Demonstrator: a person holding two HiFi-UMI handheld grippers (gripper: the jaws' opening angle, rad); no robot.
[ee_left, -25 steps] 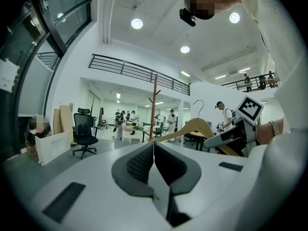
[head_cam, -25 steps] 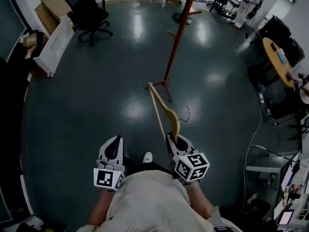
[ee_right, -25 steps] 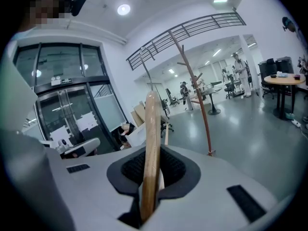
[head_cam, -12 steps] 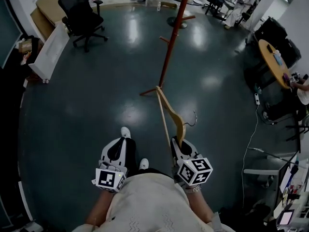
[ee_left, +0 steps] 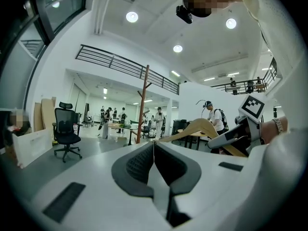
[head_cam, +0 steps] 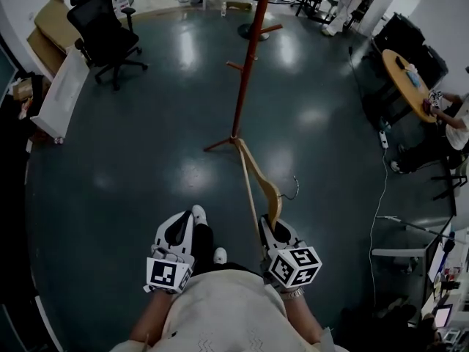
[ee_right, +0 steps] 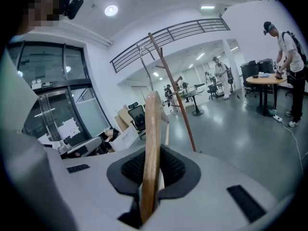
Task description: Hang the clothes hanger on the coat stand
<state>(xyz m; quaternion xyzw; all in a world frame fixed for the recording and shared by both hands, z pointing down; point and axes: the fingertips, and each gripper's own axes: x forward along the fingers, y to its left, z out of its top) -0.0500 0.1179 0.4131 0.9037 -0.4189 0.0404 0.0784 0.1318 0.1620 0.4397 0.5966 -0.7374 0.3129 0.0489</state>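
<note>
A pale wooden clothes hanger (head_cam: 258,176) with a thin wire hook (head_cam: 295,188) sticks forward from my right gripper (head_cam: 272,228), which is shut on its near end. In the right gripper view the hanger (ee_right: 152,143) rises between the closed pads. The red-brown coat stand (head_cam: 248,57) stands on the dark floor straight ahead, its feet near the hanger's far tip; the stand (ee_right: 174,90) also shows in the right gripper view and the stand (ee_left: 142,105) in the left gripper view. My left gripper (head_cam: 176,229) is shut and holds nothing, at my left side.
A black office chair (head_cam: 102,35) and a white board (head_cam: 58,94) stand at the far left. A round wooden table (head_cam: 407,75) with a person beside it is at the right. More people and desks are far behind the stand.
I have moved toward the coat stand, which now appears nearer and more central. The hanger stays in my right gripper, and a foot has stepped forward between the grippers.
</note>
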